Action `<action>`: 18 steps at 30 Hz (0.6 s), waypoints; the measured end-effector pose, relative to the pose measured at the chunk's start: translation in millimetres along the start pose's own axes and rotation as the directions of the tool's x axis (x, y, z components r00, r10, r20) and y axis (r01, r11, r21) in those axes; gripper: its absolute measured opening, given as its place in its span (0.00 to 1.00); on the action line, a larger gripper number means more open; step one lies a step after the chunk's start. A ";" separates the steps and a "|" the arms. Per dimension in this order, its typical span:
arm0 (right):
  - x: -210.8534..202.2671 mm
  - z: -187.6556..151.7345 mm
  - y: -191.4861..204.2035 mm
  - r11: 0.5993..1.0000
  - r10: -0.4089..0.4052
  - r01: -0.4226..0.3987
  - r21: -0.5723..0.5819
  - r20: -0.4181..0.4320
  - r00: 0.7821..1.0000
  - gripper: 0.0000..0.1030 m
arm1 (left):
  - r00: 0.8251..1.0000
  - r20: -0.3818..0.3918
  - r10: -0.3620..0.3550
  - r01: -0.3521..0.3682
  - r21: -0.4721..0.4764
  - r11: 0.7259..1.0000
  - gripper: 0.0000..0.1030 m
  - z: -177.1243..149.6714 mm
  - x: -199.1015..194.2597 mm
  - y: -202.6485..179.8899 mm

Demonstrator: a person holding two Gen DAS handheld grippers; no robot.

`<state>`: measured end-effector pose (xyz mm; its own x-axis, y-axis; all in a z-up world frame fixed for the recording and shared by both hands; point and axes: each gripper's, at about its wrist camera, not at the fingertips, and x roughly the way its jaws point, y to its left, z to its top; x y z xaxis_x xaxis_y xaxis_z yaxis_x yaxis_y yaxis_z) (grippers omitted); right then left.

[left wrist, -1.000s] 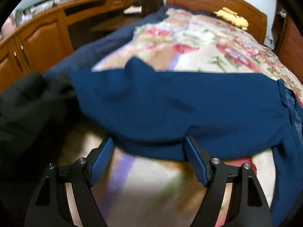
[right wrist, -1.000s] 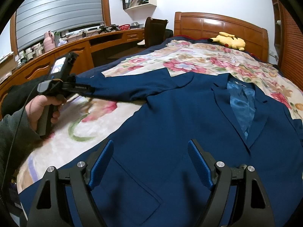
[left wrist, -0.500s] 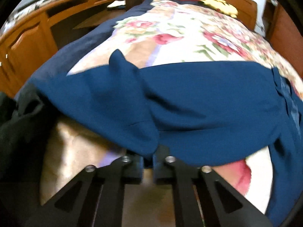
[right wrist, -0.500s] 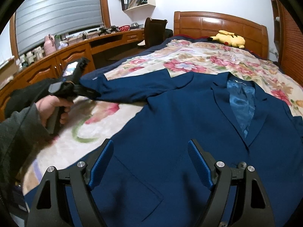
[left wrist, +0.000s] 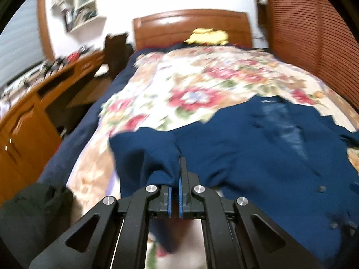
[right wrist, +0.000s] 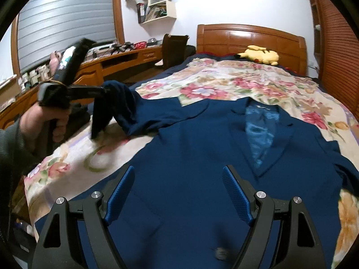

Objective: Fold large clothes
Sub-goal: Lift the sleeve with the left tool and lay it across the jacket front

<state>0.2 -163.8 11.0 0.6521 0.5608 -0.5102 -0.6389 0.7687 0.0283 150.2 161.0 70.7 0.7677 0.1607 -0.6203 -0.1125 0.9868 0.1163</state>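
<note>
A navy blue suit jacket [right wrist: 202, 157] lies front up on the floral bedspread, its light blue lining showing at the collar. It also shows in the left wrist view [left wrist: 258, 148]. My left gripper [left wrist: 175, 179] is shut on the end of the jacket's sleeve [left wrist: 154, 157] and holds it lifted above the bed. In the right wrist view the left gripper [right wrist: 98, 92] shows at the left with the sleeve [right wrist: 125, 109] hanging from it. My right gripper [right wrist: 178, 192] is open and empty, hovering over the jacket's lower front.
The floral bedspread [right wrist: 224, 85] covers the bed. A yellow plush toy [right wrist: 260, 55] lies by the wooden headboard [right wrist: 246, 38]. A wooden desk and cabinets [right wrist: 116, 65] run along the left side. A slatted wooden wall [right wrist: 336, 44] stands on the right.
My left gripper closed on the sleeve end, then lifted it and carried it inward toward the jacket's body. My right gripper stayed open over the jacket's lower front.
</note>
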 end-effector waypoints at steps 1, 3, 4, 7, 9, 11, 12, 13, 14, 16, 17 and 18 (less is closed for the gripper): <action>-3.9 -1.2 -3.0 1.000 -0.011 0.011 0.006 0.005 1.000 0.79 | 1.000 0.013 -0.012 0.012 0.015 1.000 0.04 4.4 -7.9 -9.6; -13.2 -2.6 -10.2 0.999 -0.041 0.040 0.015 0.018 0.999 0.80 | 0.999 0.035 -0.040 0.038 0.041 0.998 0.04 12.7 -21.7 -26.8; -17.0 -4.2 -13.0 0.998 -0.053 0.053 0.016 0.022 0.998 0.79 | 0.997 0.047 -0.059 0.056 0.058 0.997 0.04 16.5 -29.7 -37.4; -27.6 -8.7 -21.0 0.996 -0.082 0.081 0.032 0.028 0.996 0.79 | 0.993 0.066 -0.102 0.096 0.092 0.991 0.04 24.4 -46.6 -63.1; -33.2 -9.4 -24.9 0.994 -0.096 0.095 0.046 0.027 0.995 0.80 | 0.988 0.074 -0.135 0.126 0.111 0.986 0.04 24.4 -56.5 -79.3; -38.2 -14.2 -29.8 0.992 -0.114 0.112 0.052 0.022 0.993 0.79 | 0.984 0.081 -0.158 0.147 0.124 0.981 0.04 20.9 -64.0 -93.2; -39.4 -15.5 -29.3 0.991 -0.120 0.119 0.055 0.019 0.993 0.79 | 0.982 0.078 -0.170 0.159 0.125 0.979 0.04 18.0 -66.1 -96.7; -39.5 -14.7 -28.6 0.990 -0.126 0.125 0.062 0.015 0.992 0.79 | 0.981 0.075 -0.176 0.166 0.125 0.978 0.04 15.4 -67.1 -100.5; -40.3 -17.0 -28.8 0.989 -0.130 0.129 0.069 0.012 0.991 0.79 | 0.981 0.070 -0.183 0.173 0.127 0.977 0.04 12.3 -69.0 -104.5; -42.9 -16.6 -25.6 0.988 -0.135 0.134 0.077 0.009 0.991 0.79 | 0.978 0.059 -0.201 0.192 0.134 0.972 0.04 2.2 -73.2 -108.7; -44.5 -15.9 -24.0 0.988 -0.137 0.135 0.078 0.009 0.991 0.79 | 0.977 0.057 -0.208 0.198 0.135 0.971 0.04 -1.5 -76.5 -113.3; -46.4 -15.3 -22.8 0.988 -0.137 0.135 0.080 0.008 0.991 0.79 | 0.976 0.051 -0.213 0.204 0.135 0.970 0.04 -5.9 -77.9 -114.6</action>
<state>-21.7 -212.0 20.9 0.7366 0.4531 -0.5022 -0.5100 0.8597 0.0276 99.6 35.6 101.1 0.8055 -0.0539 -0.5902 0.1327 0.9870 0.0910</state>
